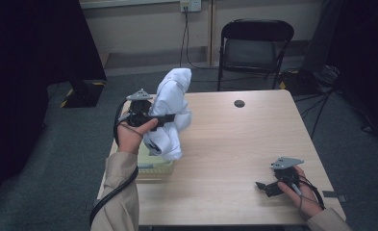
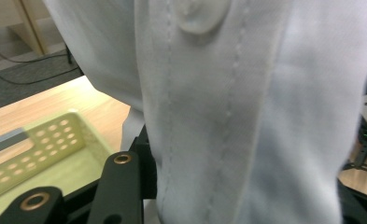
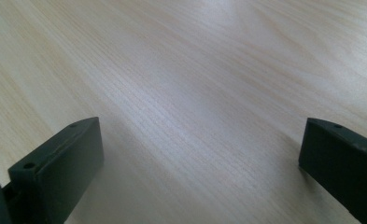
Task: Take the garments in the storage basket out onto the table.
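Note:
A white buttoned shirt (image 1: 173,103) hangs bunched in the air over the table's left side, and my left gripper (image 1: 169,117) is shut on its middle. In the left gripper view the shirt's placket (image 2: 204,121) and a white button (image 2: 201,17) run between the black jaws, with my left gripper (image 2: 237,200) clamped on the cloth. Below the shirt stands a pale yellow-green perforated basket (image 1: 154,167) (image 2: 45,149). My right gripper (image 1: 267,186) rests low at the table's front right, open, with bare wood between its fingers (image 3: 59,168).
The wooden table (image 1: 234,144) has a dark round cable hole (image 1: 239,103) near its far edge. A black folding chair (image 1: 254,43) stands behind the table. Cables run across the grey floor at the right (image 1: 321,96).

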